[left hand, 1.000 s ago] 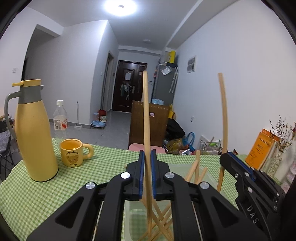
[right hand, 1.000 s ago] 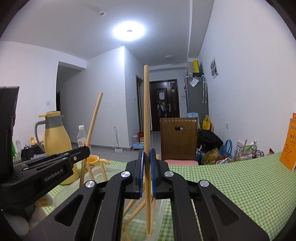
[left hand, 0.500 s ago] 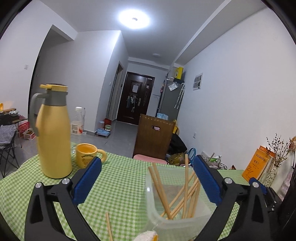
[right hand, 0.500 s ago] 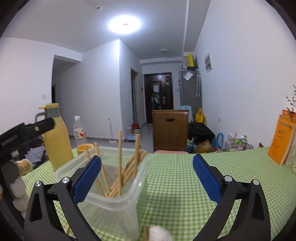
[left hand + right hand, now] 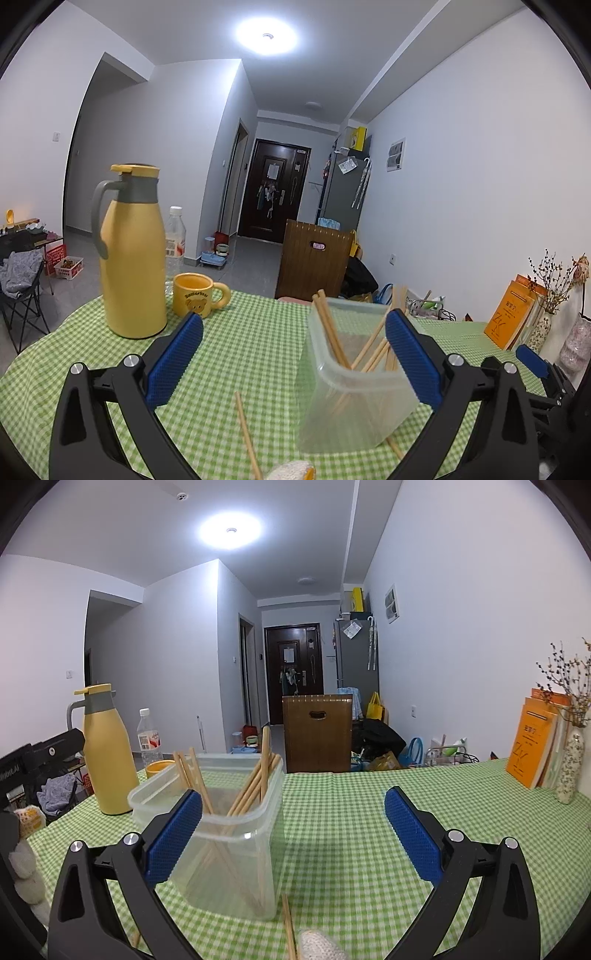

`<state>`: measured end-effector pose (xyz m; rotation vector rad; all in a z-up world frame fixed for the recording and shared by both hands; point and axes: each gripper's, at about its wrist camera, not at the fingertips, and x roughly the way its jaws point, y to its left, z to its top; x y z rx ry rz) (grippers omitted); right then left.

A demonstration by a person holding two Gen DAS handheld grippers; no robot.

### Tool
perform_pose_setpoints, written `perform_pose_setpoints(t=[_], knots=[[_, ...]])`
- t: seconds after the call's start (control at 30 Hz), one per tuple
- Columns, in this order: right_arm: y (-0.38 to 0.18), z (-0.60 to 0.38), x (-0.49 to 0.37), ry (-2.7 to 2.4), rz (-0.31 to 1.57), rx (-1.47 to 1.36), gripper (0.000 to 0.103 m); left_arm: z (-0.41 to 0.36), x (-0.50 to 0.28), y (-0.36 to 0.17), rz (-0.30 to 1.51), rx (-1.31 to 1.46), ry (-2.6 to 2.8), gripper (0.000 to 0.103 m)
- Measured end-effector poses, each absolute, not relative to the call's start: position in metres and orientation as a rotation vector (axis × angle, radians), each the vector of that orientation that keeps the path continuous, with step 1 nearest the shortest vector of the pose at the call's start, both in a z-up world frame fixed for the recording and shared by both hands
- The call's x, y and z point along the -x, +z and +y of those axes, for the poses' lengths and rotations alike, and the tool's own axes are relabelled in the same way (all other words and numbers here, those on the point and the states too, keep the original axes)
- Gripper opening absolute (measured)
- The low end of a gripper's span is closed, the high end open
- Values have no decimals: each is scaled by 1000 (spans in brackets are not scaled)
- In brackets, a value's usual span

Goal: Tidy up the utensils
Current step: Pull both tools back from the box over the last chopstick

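A clear plastic container [image 5: 354, 387] stands on the green checked tablecloth [image 5: 251, 354] with several wooden chopsticks [image 5: 332, 339] leaning inside it. My left gripper [image 5: 293, 332] is open wide, nothing between its blue pads, and the container sits just ahead, in front of its right finger. One loose chopstick [image 5: 245, 432] lies on the cloth below the jaws. In the right wrist view the container [image 5: 236, 849] and its chopsticks [image 5: 255, 782] stand ahead of the left finger of my right gripper [image 5: 293, 812], which is open and holds nothing. Another loose chopstick [image 5: 288, 923] lies near the bottom edge.
A tall yellow thermos [image 5: 133, 258], a water bottle [image 5: 175, 236] and a yellow bear mug [image 5: 195, 295] stand at the left. Orange books [image 5: 532, 746] and a vase of dried flowers [image 5: 570, 768] line the right wall. A wooden chair [image 5: 317, 731] is behind the table.
Both grippers were each shut on an upright chopstick above the container. They have opened wide and drawn back, and those chopsticks now rest in the container.
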<state>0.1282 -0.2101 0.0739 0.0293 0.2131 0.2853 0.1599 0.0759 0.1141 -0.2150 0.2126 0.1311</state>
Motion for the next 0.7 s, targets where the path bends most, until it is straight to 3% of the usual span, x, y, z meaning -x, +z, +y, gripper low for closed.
perform_pose_setpoints(t=[0.47, 0.7], knots=[[31, -211, -90, 261, 356, 52, 95, 95, -123, 80, 306, 217, 167, 96], [13, -210, -80, 225, 334, 64, 95, 102, -121, 49, 365, 189, 201, 96]])
